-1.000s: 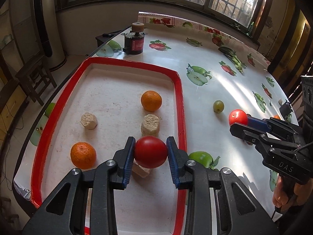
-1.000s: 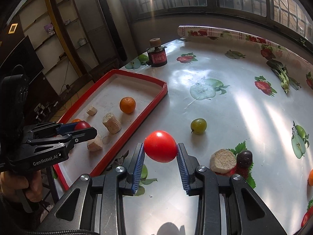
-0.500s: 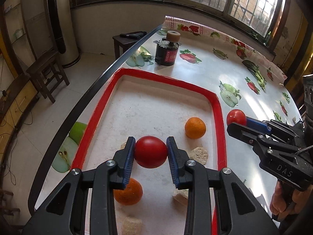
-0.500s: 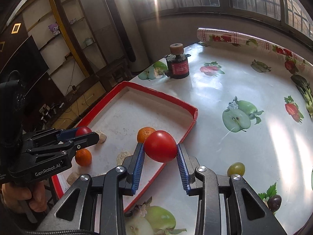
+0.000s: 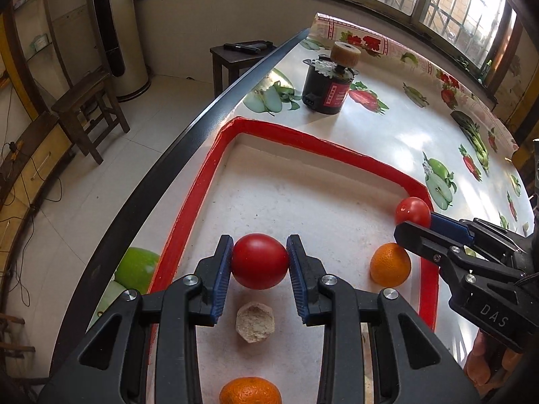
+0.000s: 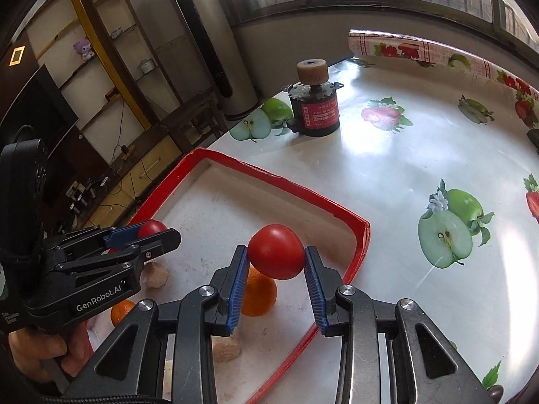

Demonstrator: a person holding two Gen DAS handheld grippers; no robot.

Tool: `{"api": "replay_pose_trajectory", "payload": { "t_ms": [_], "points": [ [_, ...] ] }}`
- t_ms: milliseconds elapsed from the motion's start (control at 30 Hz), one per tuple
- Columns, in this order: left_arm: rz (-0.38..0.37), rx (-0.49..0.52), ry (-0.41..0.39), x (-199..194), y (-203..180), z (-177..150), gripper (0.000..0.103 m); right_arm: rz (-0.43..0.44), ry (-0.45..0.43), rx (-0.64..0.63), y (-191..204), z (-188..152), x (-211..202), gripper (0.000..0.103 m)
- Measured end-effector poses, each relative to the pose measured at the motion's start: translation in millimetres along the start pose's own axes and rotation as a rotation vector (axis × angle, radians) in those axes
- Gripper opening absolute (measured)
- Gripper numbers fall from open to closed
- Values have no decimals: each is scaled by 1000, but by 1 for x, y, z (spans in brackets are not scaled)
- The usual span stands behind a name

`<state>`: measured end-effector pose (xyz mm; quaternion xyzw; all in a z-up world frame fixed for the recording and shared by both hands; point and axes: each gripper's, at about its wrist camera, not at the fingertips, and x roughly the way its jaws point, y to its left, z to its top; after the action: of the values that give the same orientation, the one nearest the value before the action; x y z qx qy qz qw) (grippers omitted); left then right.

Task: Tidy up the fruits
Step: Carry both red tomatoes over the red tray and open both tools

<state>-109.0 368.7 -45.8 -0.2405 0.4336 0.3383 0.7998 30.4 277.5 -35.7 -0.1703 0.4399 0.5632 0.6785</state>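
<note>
Both tomatoes now over the tray

Left hand-held gripper (image 5: 259, 262) clamps a red tomato (image 5: 260, 261); right hand-held gripper (image 6: 276, 259) clamps another tomato (image 6: 277, 251), moved from the worktop (image 6: 404, 168) to above the red-rimmed tray (image 6: 269, 176), near its far right corner.

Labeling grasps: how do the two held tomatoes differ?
The left tomato hangs over the red tray's middle; the right tomato sits higher, near its far right corner. Left gripper and right gripper are both shut, each on a round red tomato.
</note>
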Motion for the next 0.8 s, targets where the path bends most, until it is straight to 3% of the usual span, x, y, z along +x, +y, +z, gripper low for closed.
{"api": "replay_pose_trajectory", "payload": {
  "t_ms": [233, 433, 800],
  "points": [
    [18, 10, 7, 8, 0, -1, 30, 6, 24, 0, -2, -1, 19, 34],
    [36, 12, 15, 8, -3, -2, 31, 16, 27, -6, -1, -1, 18, 42],
    [31, 0, -2, -15, -9, -12, 31, 14, -23, -21, 2, -11, -19, 44]
  ]
}}
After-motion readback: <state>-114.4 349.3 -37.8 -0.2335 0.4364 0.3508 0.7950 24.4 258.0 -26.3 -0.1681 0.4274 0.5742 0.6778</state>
